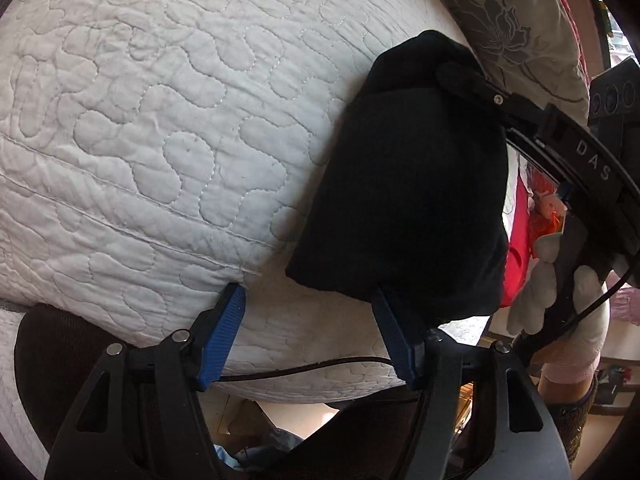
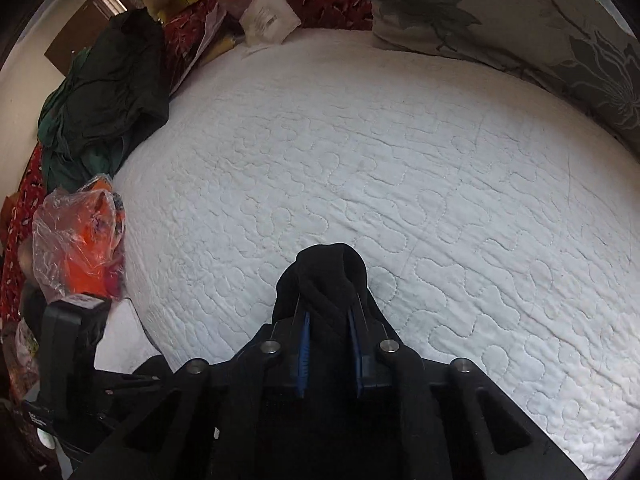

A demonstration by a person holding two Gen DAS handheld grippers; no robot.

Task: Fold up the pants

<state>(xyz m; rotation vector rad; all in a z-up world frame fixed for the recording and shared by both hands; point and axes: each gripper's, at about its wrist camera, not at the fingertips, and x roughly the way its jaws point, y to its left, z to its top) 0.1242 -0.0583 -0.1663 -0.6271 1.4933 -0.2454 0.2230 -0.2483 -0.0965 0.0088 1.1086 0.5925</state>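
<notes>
Left gripper (image 1: 310, 300) released, blue fingers (image 1: 228, 312) spread wide over the white quilt (image 1: 160, 120), nothing pinched; right finger's tip sits at the near edge of the black pants (image 1: 408, 184). Pants are bunched in a folded bundle, hanging off the right gripper (image 2: 328, 312), which is clenched on a fold of the fabric above the quilt. Gloved hand (image 1: 560, 292) grips that tool's handle. Beyond: floral pillow (image 2: 520, 12), dark green clothing (image 2: 104, 92), orange plastic bag (image 2: 76, 236) along the bed edge.
</notes>
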